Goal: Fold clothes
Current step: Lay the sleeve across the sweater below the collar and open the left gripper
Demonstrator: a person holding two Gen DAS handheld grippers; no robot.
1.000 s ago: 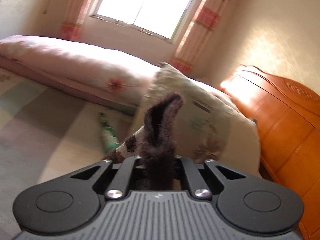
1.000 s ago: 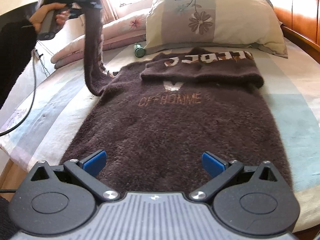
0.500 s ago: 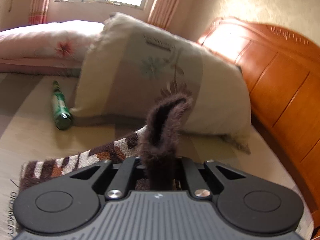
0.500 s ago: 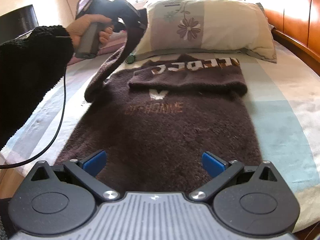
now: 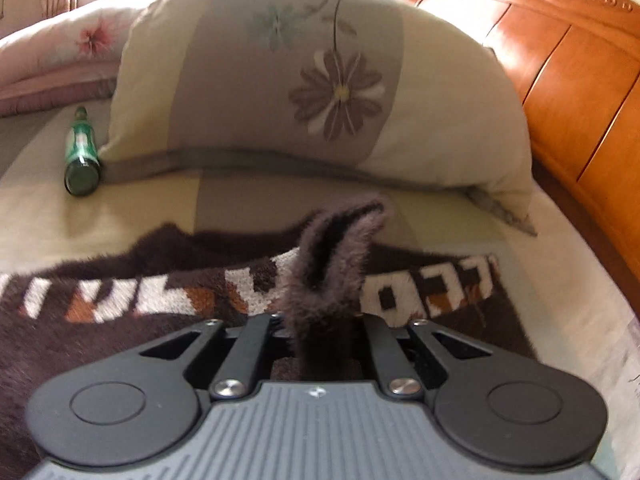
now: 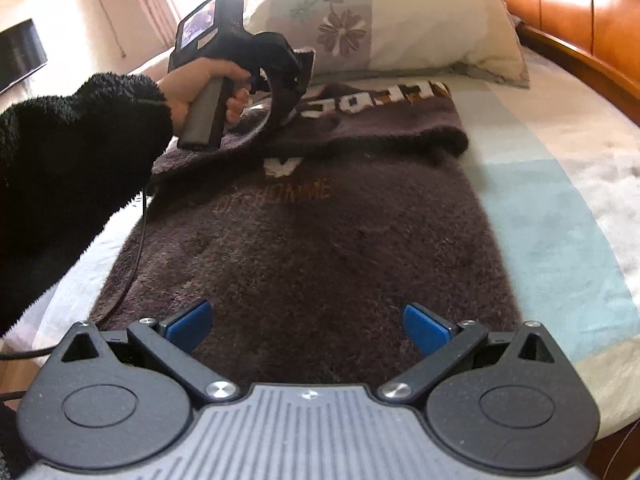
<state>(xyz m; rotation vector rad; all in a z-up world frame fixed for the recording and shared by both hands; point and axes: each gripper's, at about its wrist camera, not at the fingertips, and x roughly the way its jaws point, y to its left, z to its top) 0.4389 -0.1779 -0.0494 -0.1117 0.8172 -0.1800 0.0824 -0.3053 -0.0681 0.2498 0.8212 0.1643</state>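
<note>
The brown fleece sweater lies flat along the bed, its far part near the pillow already turned over so the lettered band reads upside down. Its left sleeve is pinched in the left claw, whose jaws are pressed together on the fuzzy cuff so that a fold of it stands up between them. A second ago that claw was held high over the left edge of the bed with the sleeve hanging down in a long loop; now it has come down and across, and in the right wrist view the person's hand holds it just above the lettered band, the sleeve draped over the sweater's upper left part rather than trailing off the side. I judge that the sleeve fold is nearly laid and what remains is to set the cuff down flat and let go. The right claw hovers over the near hem, its blue pads spread wide with nothing between them, and has barely shifted. A green bottle lies on the bed beside the pillow, clear of the sweater, and the wooden headboard rises behind.
</note>
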